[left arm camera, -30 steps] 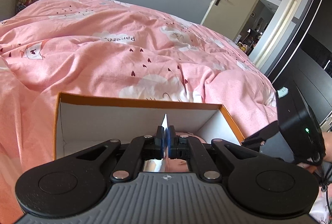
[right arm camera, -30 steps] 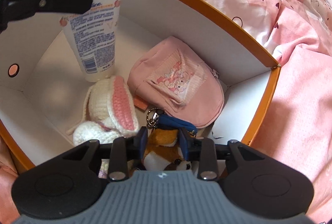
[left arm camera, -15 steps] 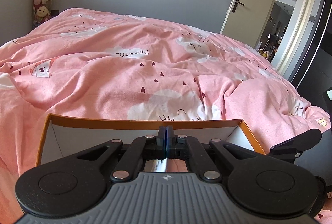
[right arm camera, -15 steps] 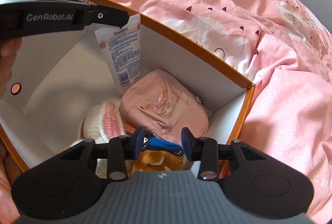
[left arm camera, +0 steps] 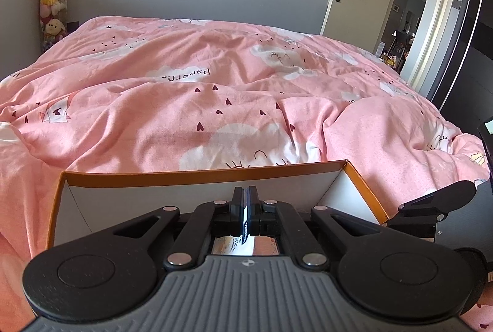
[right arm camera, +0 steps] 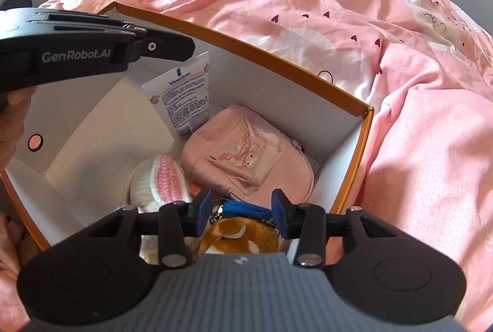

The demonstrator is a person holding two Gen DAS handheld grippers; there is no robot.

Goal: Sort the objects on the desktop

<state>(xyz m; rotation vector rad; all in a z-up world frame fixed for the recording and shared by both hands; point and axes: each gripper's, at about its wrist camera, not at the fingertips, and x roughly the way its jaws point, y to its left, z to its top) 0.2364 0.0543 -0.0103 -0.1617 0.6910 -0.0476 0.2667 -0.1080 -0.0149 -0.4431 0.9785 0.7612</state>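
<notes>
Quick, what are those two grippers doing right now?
Left gripper: closed on the Vaseline tube.
Right gripper: opening, holding nothing, plush toy below it.

The orange-rimmed white cardboard box sits on the pink printed bed quilt. Inside it, the pink fabric pouch lies at centre. The white Vaseline tube stands tilted at its ten o'clock, lower end beside the pouch. The white-and-pink crocheted bunny lies at eight o'clock, touching the pouch. The orange plush toy with blue strap lies at six o'clock.
</notes>
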